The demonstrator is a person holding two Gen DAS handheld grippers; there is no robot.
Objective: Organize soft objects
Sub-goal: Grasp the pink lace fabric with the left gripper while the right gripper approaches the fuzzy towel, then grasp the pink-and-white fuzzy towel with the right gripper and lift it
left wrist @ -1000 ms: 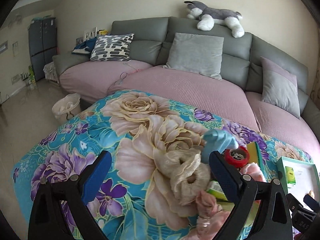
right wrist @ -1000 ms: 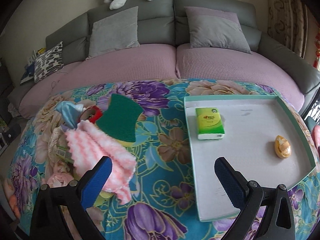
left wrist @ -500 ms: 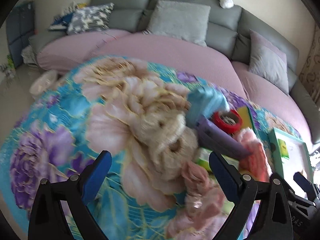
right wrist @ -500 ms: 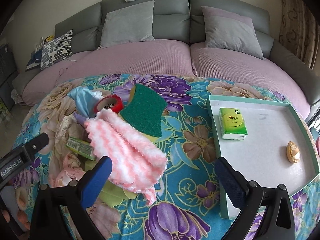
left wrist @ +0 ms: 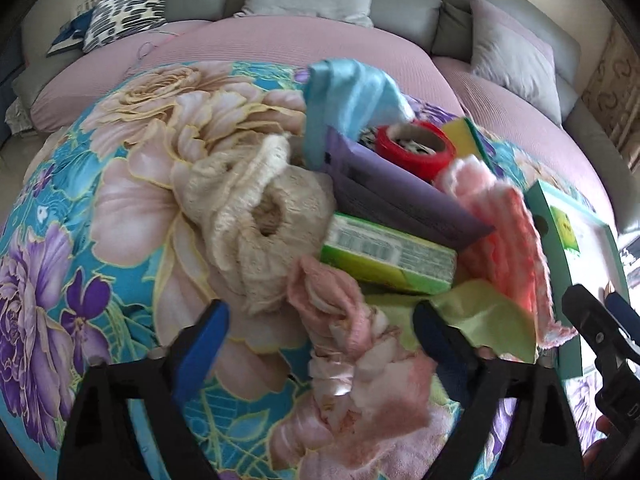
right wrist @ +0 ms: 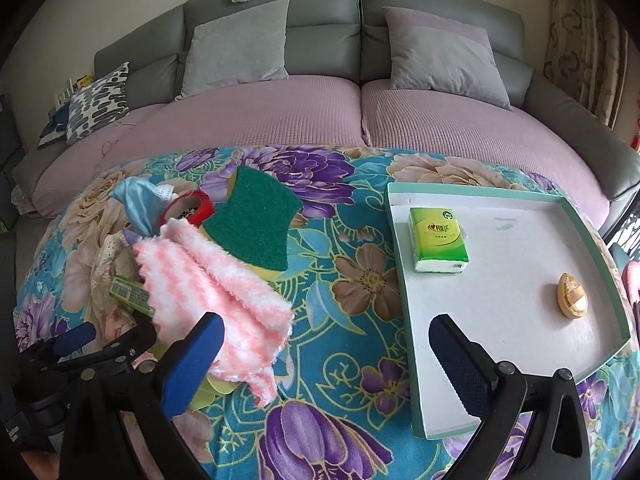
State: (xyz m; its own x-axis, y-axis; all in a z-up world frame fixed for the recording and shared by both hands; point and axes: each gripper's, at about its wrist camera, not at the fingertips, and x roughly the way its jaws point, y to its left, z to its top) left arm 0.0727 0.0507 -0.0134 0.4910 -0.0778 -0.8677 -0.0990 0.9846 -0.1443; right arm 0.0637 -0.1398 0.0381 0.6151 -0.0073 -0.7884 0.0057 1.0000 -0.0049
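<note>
The job looks like it has only just begun, because most of the soft things sit in one messy pile on the left side of the flowered desk (right wrist: pixel 344 280) and only two things lie in the tray. Going from the left, the left claw (left wrist: pixel 320 332) is wide open and holds nothing; it hangs low over the near edge of the pile, with a crumpled pink cloth (left wrist: pixel 344 320) lying between its two blue fingers, but I cannot tell if they touch it. Just past that sits a cream knitted thing (left wrist: pixel 256 212), all bunched up with a hole in the middle. Next to it a green pack (left wrist: pixel 388 252) lies under a purple pack (left wrist: pixel 396 196), and a shiny blue cloth (left wrist: pixel 348 96) sticks up behind them. A red tape roll (right wrist: pixel 188 208) rests by the blue cloth. Then comes a fluffy pink and white cloth (right wrist: pixel 216 292), floppy and folded over, which lies partly on a green sponge (right wrist: pixel 256 224). A thin yellow-green sheet (left wrist: pixel 484 320) pokes out under the pile. Further right is the right claw (right wrist: pixel 324 364), also wide open and empty, hanging above the desk between the pile and the tray. On the far right the white tray (right wrist: pixel 400 264) holds a green tissue pack (right wrist: pixel 438 240) and a small golden thing (right wrist: pixel 572 300), well apart from each other. So I think nearly all the soft things are still waiting to be sorted.
</note>
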